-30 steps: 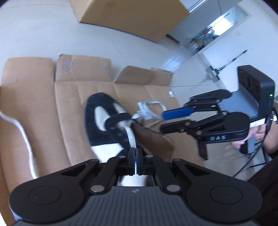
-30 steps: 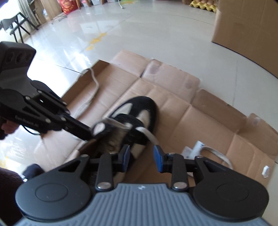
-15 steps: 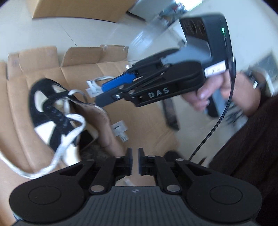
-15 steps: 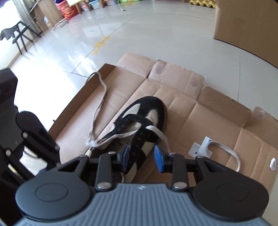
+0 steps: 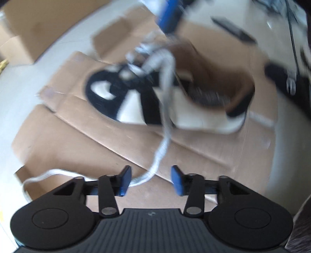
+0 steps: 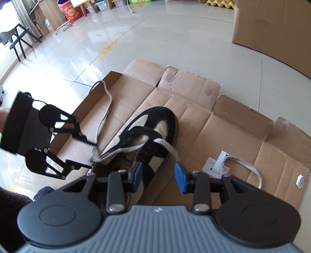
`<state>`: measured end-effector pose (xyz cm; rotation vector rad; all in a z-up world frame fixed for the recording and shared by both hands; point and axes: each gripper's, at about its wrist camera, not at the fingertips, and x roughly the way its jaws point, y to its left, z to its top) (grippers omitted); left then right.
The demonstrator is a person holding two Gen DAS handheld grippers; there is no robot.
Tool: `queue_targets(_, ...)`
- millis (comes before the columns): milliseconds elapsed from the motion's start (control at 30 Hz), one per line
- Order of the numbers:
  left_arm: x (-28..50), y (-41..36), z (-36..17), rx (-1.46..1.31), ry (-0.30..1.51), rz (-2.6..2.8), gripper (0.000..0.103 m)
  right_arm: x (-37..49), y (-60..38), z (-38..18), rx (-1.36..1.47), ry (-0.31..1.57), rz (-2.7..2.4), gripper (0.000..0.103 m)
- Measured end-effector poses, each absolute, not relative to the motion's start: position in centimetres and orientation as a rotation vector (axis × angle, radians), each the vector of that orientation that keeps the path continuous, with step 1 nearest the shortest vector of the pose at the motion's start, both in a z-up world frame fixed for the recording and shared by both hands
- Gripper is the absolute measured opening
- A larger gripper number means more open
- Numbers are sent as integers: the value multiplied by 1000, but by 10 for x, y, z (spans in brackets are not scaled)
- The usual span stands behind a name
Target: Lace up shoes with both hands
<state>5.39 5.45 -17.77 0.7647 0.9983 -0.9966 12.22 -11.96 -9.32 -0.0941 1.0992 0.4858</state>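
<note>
A black and cream shoe (image 6: 165, 120) lies on flattened cardboard (image 6: 233, 136); the left wrist view shows the shoe (image 5: 136, 101) blurred. A pale lace (image 5: 165, 124) runs from its eyelets down between the fingers of my left gripper (image 5: 150, 180), which stand wide apart without pressing it. From the right wrist, the left gripper (image 6: 93, 155) hangs open at the shoe's left side, around that lace (image 6: 105, 116). My right gripper (image 6: 157, 175) hovers over the shoe's rear, jaws opening and empty; another lace end passes close to its right pad. Its blue pad (image 5: 169, 17) shows above the shoe.
A second lace (image 6: 245, 163) with a white tag lies on the cardboard to the right. A large cardboard box (image 6: 272, 25) stands at the back right on the shiny tiled floor. A black chair (image 6: 17, 40) and clutter are far left.
My left gripper was shut on the lace, let go, rolled and dropped to the shoe's left side; it now stands open around the lace. The right jaws have widened a little.
</note>
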Motion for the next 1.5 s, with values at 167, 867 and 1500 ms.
queue_targets(167,51,55,-142,494,998,-1144,0,123,-129,-91,-92,1094,461,41)
queue_targets(867,16,-54,-61,222,862,-1444,62,148,-203,-139,-170,1157,225,41)
queue_targets(1500,54,7,-51,468,1099,-1152,63,144,-109,-128,-401,964,580,36)
